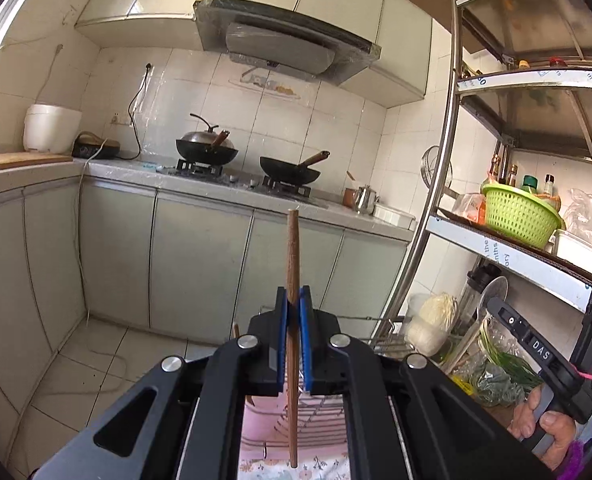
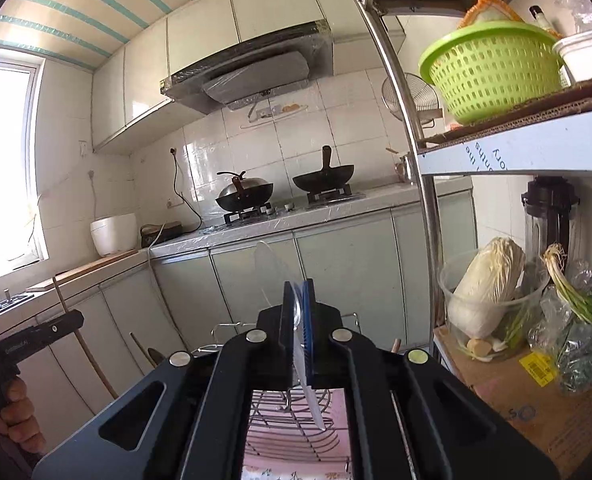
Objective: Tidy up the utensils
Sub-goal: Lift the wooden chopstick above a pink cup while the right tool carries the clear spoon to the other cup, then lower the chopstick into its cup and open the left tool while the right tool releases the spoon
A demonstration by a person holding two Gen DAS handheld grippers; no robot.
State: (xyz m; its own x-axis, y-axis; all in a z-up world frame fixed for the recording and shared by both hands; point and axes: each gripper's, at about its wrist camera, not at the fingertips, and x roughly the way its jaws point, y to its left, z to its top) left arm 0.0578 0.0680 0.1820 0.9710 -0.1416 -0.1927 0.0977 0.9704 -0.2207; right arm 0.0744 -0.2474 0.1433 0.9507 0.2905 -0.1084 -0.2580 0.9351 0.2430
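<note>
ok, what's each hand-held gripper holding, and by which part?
Left hand-held gripper: wooden stick, upright, clamped partway along its length. Right hand-held gripper: clear plastic spoon, pinched about midway, bowl up.

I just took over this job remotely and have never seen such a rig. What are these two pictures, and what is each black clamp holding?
No robot here: a person holds a hand-held two-finger clamp in each hand, each with a fisheye camera looking along its fingers. In the left wrist view, the left gripper is shut on a slim brown wooden stick, standing upright. In the right wrist view, the right gripper is shut on a clear plastic utensil, probably a spoon. Below both lies a wire dish rack on pink floral cloth. Behind are a stove counter and a steel shelf.
</note>
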